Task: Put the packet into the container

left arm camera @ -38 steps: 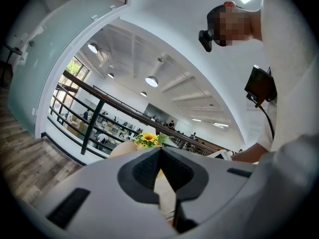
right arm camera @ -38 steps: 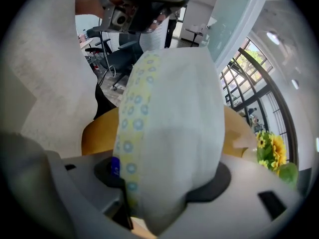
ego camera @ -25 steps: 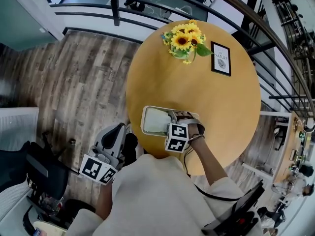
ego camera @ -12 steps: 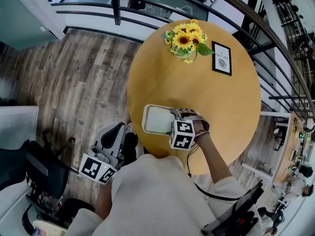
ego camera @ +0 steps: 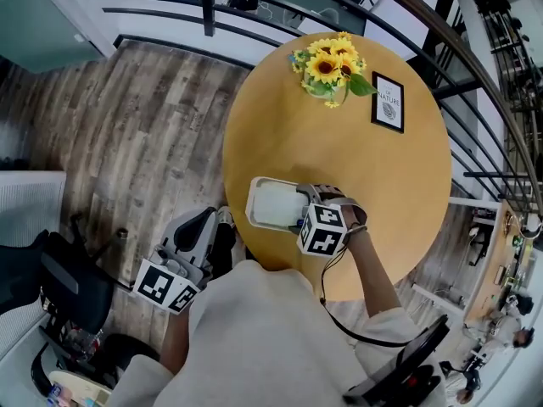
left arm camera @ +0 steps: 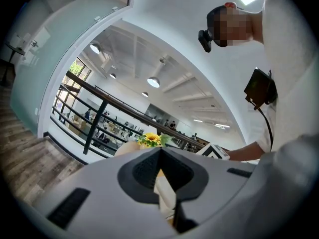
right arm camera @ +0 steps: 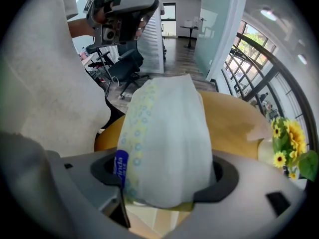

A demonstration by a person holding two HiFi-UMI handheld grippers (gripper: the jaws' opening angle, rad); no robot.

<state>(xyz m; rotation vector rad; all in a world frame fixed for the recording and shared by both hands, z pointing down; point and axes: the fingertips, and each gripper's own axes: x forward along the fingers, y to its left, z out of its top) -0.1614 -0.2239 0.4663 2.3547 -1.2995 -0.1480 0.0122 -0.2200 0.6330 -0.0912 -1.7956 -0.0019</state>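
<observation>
Head view first: the white container (ego camera: 273,203) sits on the tabletop (ego camera: 356,168) near its edge closest to me. My right gripper (ego camera: 305,213) is over the container's right end. From here I can't tell whether its load is above the rim or already inside. My left gripper (ego camera: 197,231) hangs off the tabletop by my side, over the floor, well apart from the work. The sunflowers (ego camera: 331,68) stand at the far edge, out of the way.

Left gripper view: its jaws are drawn together with nothing between them. I judge it has no part in this step.

Right gripper view: the jaws are clamped on the packet (right arm camera: 167,138), a soft white pack with blue dots down 1 side. It stands up between the jaws and bulges past them.

To finish well, I'd tip the packet flat and lower it until it sits below the rim. Only then would I spread the jaws. It is soft, so dropped from a height it could catch a wall and flop out. I'd lift straight up afterwards so the jaws don't drag it.
</observation>
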